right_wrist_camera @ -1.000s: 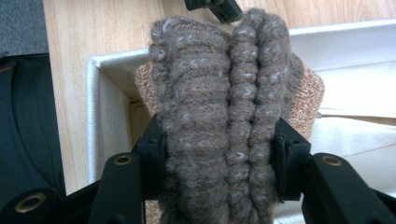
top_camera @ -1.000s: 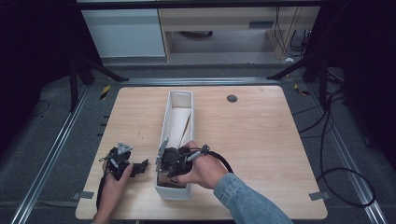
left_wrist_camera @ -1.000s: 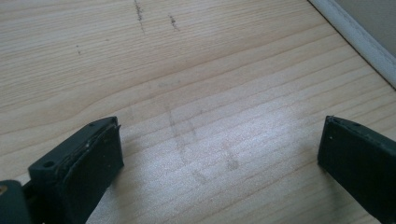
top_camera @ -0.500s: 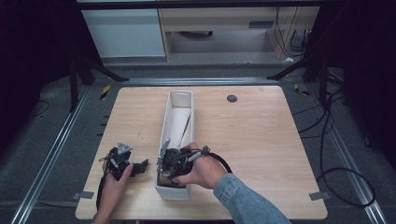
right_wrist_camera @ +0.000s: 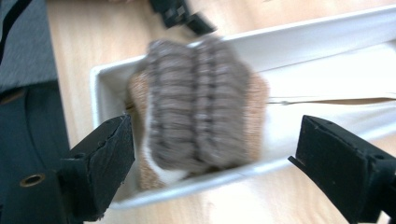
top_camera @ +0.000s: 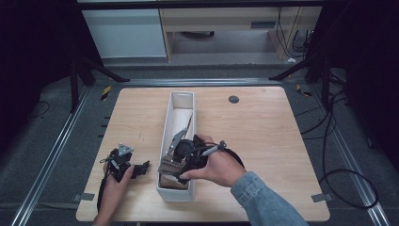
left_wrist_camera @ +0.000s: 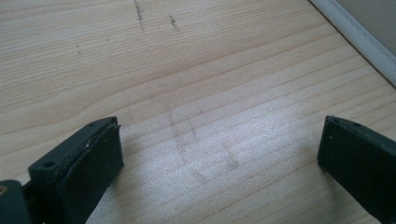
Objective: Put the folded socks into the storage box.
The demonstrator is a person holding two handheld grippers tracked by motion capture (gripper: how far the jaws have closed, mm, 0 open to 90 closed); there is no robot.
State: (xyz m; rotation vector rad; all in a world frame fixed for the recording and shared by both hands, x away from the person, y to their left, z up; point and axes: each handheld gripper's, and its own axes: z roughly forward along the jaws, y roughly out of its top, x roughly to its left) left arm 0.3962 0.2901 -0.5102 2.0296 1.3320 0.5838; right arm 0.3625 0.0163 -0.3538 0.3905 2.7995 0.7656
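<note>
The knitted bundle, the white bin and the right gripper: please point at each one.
knitted bundle (right_wrist_camera: pixel 198 102), right gripper view, on its grey ribbed top.
white bin (top_camera: pixel 181 95), high view, on its far rim.
right gripper (right_wrist_camera: pixel 212 158), right gripper view, midway between its open tips.

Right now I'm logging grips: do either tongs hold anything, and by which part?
Nothing. The right tongs have just opened above the sock; the left tongs stand open.

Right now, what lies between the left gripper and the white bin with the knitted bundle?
Bare wooden table: in the high view, nothing lies between the left gripper and the white bin wall.
</note>
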